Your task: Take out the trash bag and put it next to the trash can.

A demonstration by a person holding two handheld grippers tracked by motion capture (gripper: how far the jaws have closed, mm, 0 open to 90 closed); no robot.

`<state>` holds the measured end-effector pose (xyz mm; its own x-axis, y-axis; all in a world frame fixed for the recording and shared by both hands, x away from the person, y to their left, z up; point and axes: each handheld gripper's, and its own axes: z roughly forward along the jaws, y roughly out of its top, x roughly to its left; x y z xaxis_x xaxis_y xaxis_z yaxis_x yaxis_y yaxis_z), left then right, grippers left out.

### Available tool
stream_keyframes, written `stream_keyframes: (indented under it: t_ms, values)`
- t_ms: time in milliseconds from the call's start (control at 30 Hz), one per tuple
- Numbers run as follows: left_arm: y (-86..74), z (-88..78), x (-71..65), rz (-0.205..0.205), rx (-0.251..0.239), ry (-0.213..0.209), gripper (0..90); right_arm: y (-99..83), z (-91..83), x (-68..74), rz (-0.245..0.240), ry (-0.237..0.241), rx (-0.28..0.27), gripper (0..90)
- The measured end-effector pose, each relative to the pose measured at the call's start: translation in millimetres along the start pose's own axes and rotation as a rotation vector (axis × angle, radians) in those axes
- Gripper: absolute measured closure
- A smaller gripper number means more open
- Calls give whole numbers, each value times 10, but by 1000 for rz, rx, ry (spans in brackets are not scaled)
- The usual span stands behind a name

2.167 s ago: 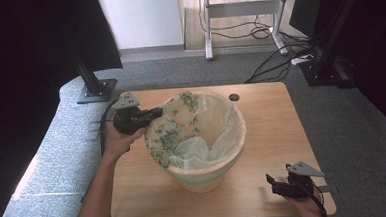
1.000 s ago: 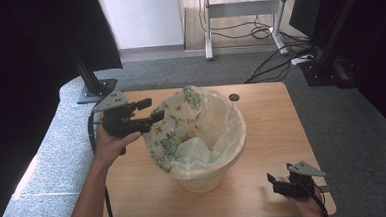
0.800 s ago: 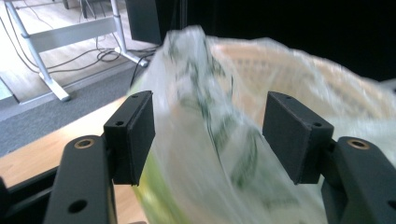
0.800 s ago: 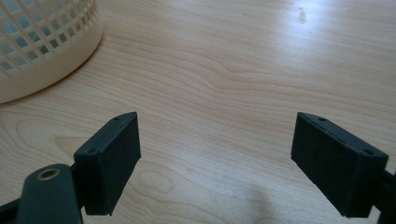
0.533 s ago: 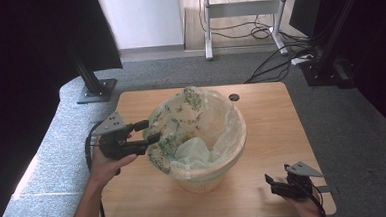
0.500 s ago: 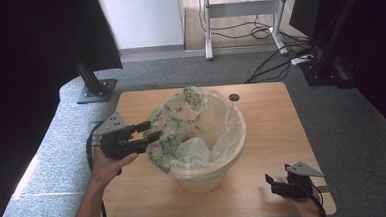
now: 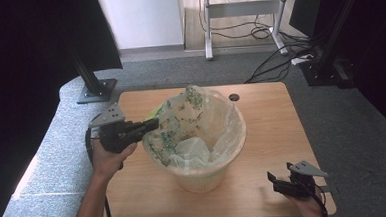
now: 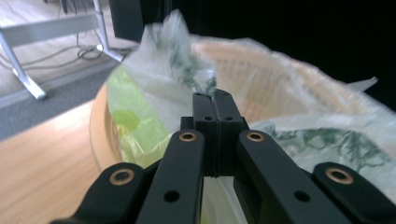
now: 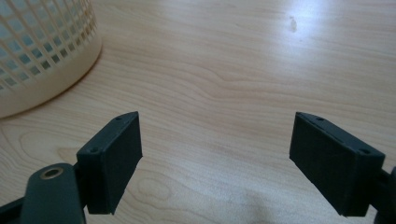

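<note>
1. My left gripper (image 7: 152,124) has its jaws pressed together on the rim of the thin clear plastic bag printed with green (image 7: 181,120), at the left edge of the cream lattice plastic basket (image 7: 204,175); the bag lines that basket
2. In the left gripper view the pinched film (image 8: 187,70) bunches above the jaw tips — the basket's woven wall (image 8: 280,74) lies behind
3. My right gripper (image 7: 270,177) rests near the front right corner of the pale wooden table (image 7: 271,119), jaws spread wide, holding nothing; the basket base (image 9: 42,51) sits off to its left

desk frame (image 7: 241,8) | floor cables (image 7: 274,66) | dark stand (image 7: 96,88)
</note>
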<state>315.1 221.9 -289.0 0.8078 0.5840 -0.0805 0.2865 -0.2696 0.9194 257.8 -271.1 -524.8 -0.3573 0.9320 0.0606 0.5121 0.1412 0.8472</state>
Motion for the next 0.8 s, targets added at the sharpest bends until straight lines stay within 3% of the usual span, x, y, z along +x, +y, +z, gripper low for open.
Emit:
stream_keyframes:
  t_ms: [167, 267, 467, 500, 533, 633, 667, 700, 800]
  values:
    - [122, 4, -41, 16, -12, -12, 900, 38, -21, -15, 23, 17, -29, 171]
    - [148, 46, -38, 7, -29, -36, 900, 138, -95, -1, 24, 39, -101, 186]
    - [141, 92, -46, -2, -44, -56, 900, 456, -293, 31, 24, 177, -247, 188]
    - [141, 92, -46, -2, -44, -56, 900, 456, -293, 31, 24, 177, -247, 188]
    - [157, 83, -52, -1, -48, -62, 900, 630, -364, 37, -4, 218, -285, 188]
    - [164, 69, -66, 2, -53, -65, 900, 938, -474, 62, -55, 265, -329, 192]
    - [162, 62, -78, 4, -55, -65, 900, 938, -474, 62, -55, 265, -329, 192]
    - [150, 51, -108, 12, -57, -69, 900, 1141, -548, 97, -91, 306, -347, 193]
    - [138, 53, -135, 13, -56, -67, 900, 1384, -633, 181, -130, 377, -370, 193]
